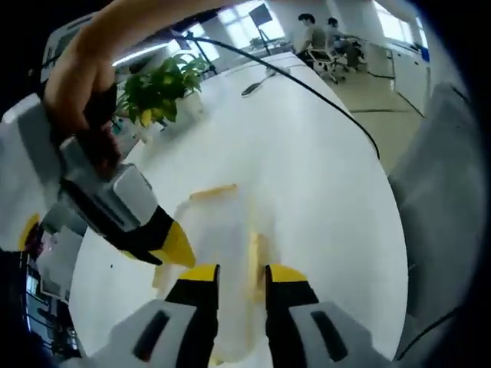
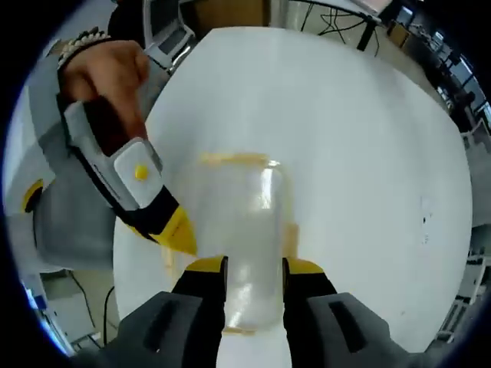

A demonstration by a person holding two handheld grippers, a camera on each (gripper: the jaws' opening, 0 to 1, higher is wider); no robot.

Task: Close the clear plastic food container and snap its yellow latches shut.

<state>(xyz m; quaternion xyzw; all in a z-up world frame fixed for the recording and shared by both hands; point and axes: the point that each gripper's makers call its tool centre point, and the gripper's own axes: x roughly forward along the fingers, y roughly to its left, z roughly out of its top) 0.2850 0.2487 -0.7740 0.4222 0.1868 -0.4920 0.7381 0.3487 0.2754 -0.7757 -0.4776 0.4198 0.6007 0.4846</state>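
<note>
A clear plastic container [image 1: 222, 230] lies on the white table [image 1: 322, 192], just ahead of and under my left gripper [image 1: 242, 274]. One yellow latch [image 1: 213, 192] sits at its far end and another [image 1: 257, 264] between my jaws. The left jaws stand a narrow gap apart over the lid. My right gripper [image 1: 175, 247], held by a hand, points its yellow tip at the container's left side. In the right gripper view, the right gripper [image 2: 255, 267] hovers over the container [image 2: 245, 222], jaws slightly apart, while the left gripper [image 2: 178, 230] touches near the left latch [image 2: 165, 261].
A potted plant [image 1: 161, 88] stands at the table's far left and a black cable [image 1: 307, 84] runs across the top. People sit at desks [image 1: 322, 38] far behind. A grey chair back [image 1: 445, 199] is at the right. Bare table [image 2: 368, 153] stretches right of the container.
</note>
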